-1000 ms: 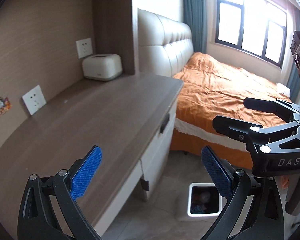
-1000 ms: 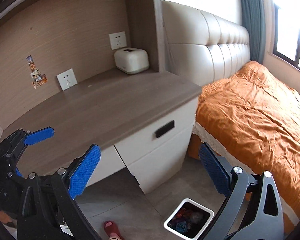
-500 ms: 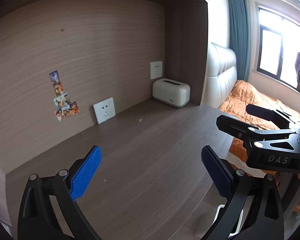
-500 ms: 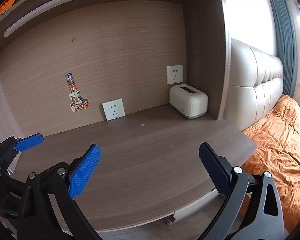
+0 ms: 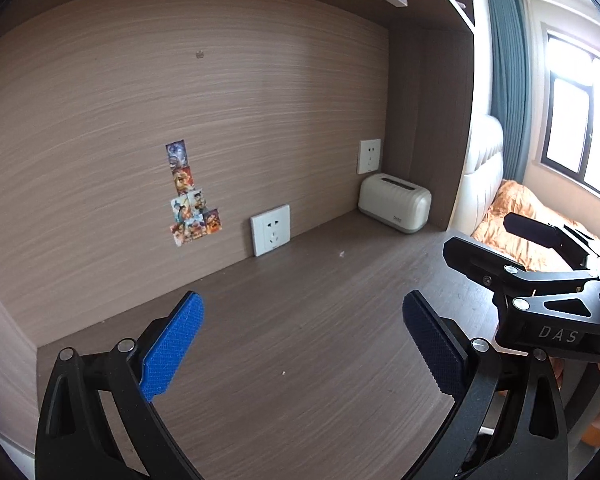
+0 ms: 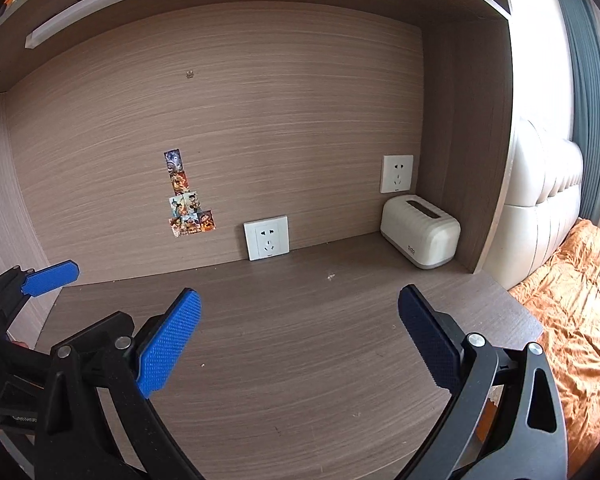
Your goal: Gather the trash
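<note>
Both hand-held grippers hovering over surface [image 6: 300,360], left hand-held gripper [image 5: 300,344] and right hand-held gripper [image 6: 296,340] released, carrying nothing. Only trash showing: tiny white scrap [image 6: 331,276] ahead of right one. Judging best approach: descending low, straddling scrap, pinching gently.

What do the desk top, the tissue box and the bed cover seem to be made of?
Desk top: likely wood-grain laminate, matte, with fine straight streaks.
Tissue box: probably plastic, cream, smooth with a faint sheen and ribbed sides.
Bed cover: orange fabric, creased all over.
</note>
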